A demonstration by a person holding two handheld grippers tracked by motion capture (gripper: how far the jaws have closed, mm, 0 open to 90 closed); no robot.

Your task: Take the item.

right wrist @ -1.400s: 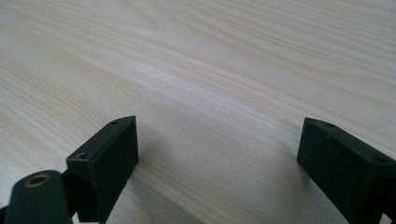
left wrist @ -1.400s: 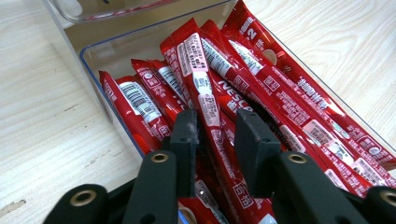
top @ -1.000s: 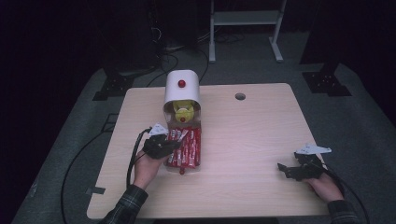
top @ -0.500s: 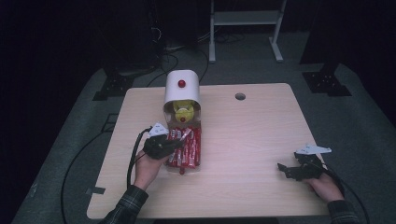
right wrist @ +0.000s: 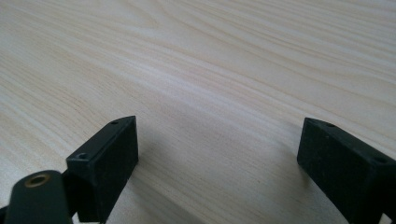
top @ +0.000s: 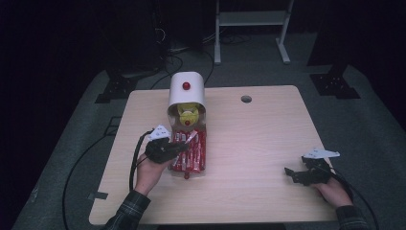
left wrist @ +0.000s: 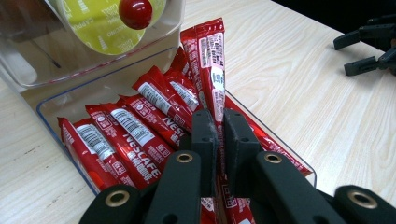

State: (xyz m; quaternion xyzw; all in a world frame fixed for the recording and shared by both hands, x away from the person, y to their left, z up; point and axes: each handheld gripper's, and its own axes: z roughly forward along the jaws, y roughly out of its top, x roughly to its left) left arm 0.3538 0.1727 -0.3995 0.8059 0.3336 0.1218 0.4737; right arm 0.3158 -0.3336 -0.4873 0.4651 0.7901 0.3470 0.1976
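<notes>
From above we see the left tongs (top: 181, 147) over the clear tray (top: 203, 165) of red sachets at the bench's (top: 258, 143) left-centre, the right tongs (top: 292, 175) near the right edge. Left gripper view: we're pinching one red sachet (left wrist: 210, 70), tongs pressed onto it. Right gripper view: tongs (right wrist: 224, 158) spread wide over bare bench.

Brightly lit table (top: 249, 143) amid dark, dim surroundings; soft, slightly blurred frames.

My bench (top: 258, 139) is pale wood with a small round hole (top: 246, 99) near its far edge. On it sits a clear tray (left wrist: 56, 105) of red sachets (left wrist: 135, 126) — against a white-topped dispenser (top: 186, 91).
</notes>
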